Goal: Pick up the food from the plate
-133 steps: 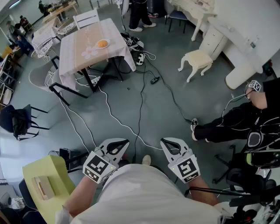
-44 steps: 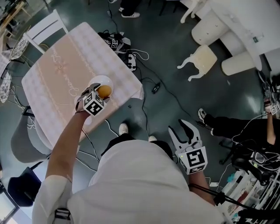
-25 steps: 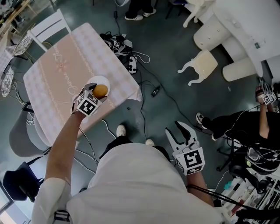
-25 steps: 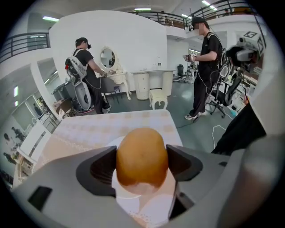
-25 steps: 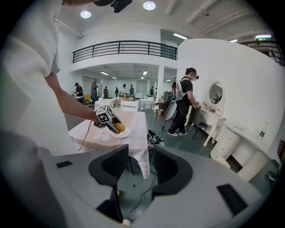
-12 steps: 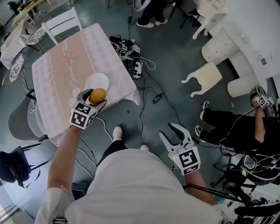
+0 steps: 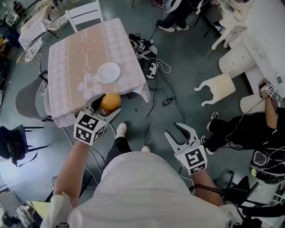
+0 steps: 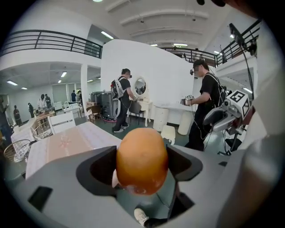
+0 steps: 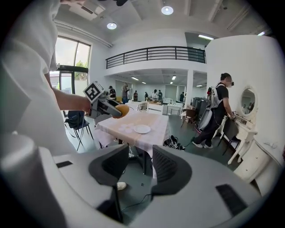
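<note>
An orange round piece of food [image 7: 110, 102] [image 8: 141, 161] [image 9: 121, 110] sits between the jaws of my left gripper [image 7: 106, 105] [image 8: 141, 167], which is shut on it and held in the air off the near edge of the table [image 7: 71, 58]. The white plate [image 7: 109, 72] [image 9: 142, 129] lies bare on the pink tablecloth near the table's near edge. My right gripper [image 7: 182, 134] [image 9: 136, 171] hangs open over the floor, low by my body, with nothing between its fingers.
Cables [image 7: 153, 89] and boxes lie on the grey floor right of the table. A white chair [image 7: 84, 13] stands at the table's far end, a grey chair [image 7: 29, 102] at its left. A tipped white stool [image 7: 219, 87] and a seated person [image 7: 240, 129] are at the right.
My left gripper has closed on the orange food at the plate, lifted it off and drawn it back past the table's near edge. The plate is left bare. The right gripper stays open.
</note>
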The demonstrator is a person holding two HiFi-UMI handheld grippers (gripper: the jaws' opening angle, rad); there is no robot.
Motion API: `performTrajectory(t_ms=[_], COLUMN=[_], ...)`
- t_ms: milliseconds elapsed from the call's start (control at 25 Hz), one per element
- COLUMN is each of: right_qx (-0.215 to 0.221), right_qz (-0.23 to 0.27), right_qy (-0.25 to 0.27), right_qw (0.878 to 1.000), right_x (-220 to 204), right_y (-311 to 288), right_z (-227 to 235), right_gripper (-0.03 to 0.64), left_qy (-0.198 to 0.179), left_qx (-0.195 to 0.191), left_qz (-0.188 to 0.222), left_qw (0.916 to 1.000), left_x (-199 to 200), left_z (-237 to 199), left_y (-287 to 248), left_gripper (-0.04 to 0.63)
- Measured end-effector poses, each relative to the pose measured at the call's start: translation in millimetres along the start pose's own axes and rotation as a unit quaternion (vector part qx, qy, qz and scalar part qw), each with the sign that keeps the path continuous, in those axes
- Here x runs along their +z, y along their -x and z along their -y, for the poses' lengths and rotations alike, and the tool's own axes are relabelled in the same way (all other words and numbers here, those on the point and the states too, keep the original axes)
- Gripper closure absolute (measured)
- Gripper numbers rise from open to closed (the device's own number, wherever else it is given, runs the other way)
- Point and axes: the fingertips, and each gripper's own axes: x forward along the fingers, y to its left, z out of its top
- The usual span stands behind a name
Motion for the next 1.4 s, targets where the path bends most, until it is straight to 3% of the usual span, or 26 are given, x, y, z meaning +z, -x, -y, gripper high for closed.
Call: performTrajectory(t_ms=[400,880,1400], right_qx=[0.057,0.090,0.101], right_qz=[0.011,0.037,0.034], right_qy=[0.043,0.072,0.088], right_qw=[0.997,0.993,0.990], right_x=[-12.5,-14.0,-21.7], right_y=[12.9,28.9,39.1], right_z=[-25.1,-58.9,-69.8], right_gripper=[0.523,0.581,0.598], left_qy=[0.059,0.047,0.045], left_qx=[0.027,0.020,0.015], left_qz=[0.040,0.049,0.053], left_qw=[0.9971,0.9975,0.9975], left_x=[-3.6,-9.7,-13.8], left_z=[73.0,135.8,165.8], left_y=[68.9,107.3,116.9], left_gripper=[0.236,0.236,0.236])
